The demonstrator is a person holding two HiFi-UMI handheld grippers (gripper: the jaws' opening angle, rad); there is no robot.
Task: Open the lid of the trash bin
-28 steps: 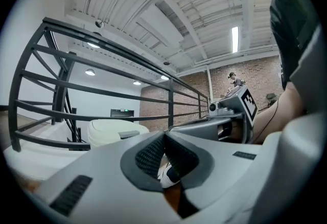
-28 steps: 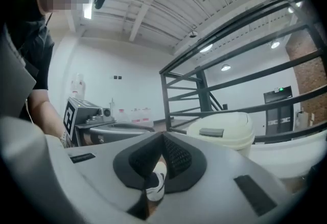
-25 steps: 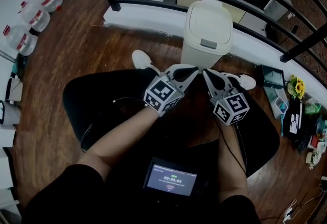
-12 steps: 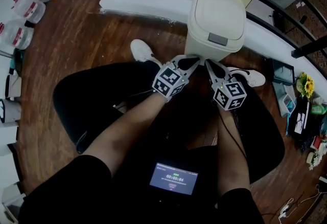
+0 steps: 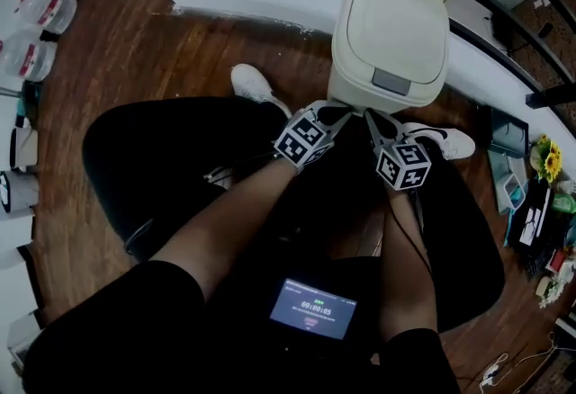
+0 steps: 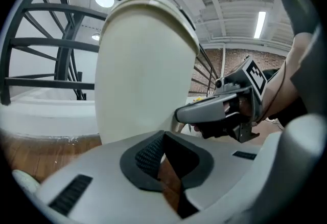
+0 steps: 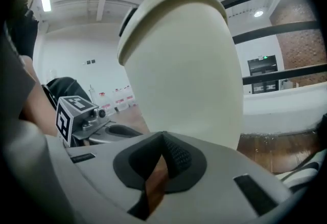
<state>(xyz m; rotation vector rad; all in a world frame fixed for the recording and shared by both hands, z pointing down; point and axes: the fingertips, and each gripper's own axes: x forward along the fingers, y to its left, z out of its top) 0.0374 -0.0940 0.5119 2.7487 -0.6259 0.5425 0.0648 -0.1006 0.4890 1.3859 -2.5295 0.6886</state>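
Nothing is done yet: the bin (image 5: pixel 382 68) stands at 12 o'clock with its lid (image 5: pixel 392 10) down, while the left gripper (image 5: pixel 335 111) and right gripper (image 5: pixel 370 117), jaws closed on nothing, sit low at its front, so opening remains.

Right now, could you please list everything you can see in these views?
Trash bin: one, cream, lid shut, by the railing.
Railing: one, black, behind the bin.
Plastic jugs: several, clear with red labels, far left.
Sunflowers: one bunch, yellow, right edge.
Screen: one, dark, lit, at the person's lap.
Shoes: two, white, flanking the bin's base.
Left tool: one, grey, jaws together, empty, near the bin.
Right tool: one, grey, jaws together, empty, near the bin.
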